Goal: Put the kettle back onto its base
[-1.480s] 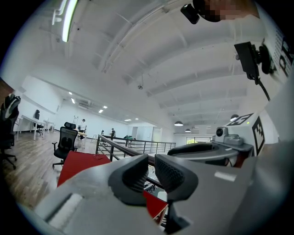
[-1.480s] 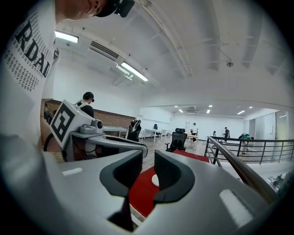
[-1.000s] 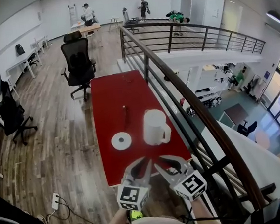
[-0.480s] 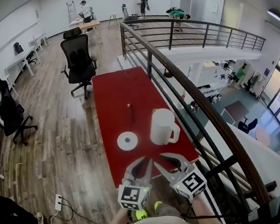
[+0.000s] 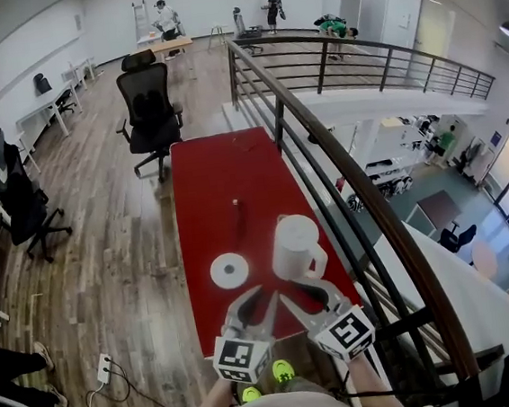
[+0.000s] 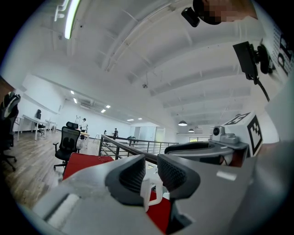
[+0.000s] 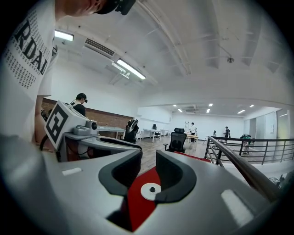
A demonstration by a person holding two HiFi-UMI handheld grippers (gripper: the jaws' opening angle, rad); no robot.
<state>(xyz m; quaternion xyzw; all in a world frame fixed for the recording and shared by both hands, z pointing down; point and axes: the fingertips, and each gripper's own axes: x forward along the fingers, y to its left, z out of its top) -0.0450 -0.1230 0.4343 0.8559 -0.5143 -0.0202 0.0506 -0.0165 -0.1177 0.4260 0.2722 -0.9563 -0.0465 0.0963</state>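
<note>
The red surface (image 5: pixel 207 185) is long, and its right edge runs just beside a railing (image 5: pixel 342 180) with a big drop behind it. The white kettle (image 5: pixel 295 248) stands on the near right part, close to that edge, with its handle on the right. If it gets bumped or slips when it is lifted, it could tip toward the rail side. Its round white base (image 5: pixel 230 270) lies just left of it, not touching. A kettle set down off the middle would sit crooked.

Both tools hover at the near end and touch nothing. The left hand-held gripper (image 5: pixel 253 296) has its jaws a little apart and empty. The right hand-held gripper (image 5: pixel 304 290) has just been opening its jaws, with nothing between them.

Only the head view shows kettle and base side by side. The left gripper view shows the kettle's handle through its jaws, but no base. The right gripper view shows the base with a dark dot in its middle — probably the plug pin.
</note>
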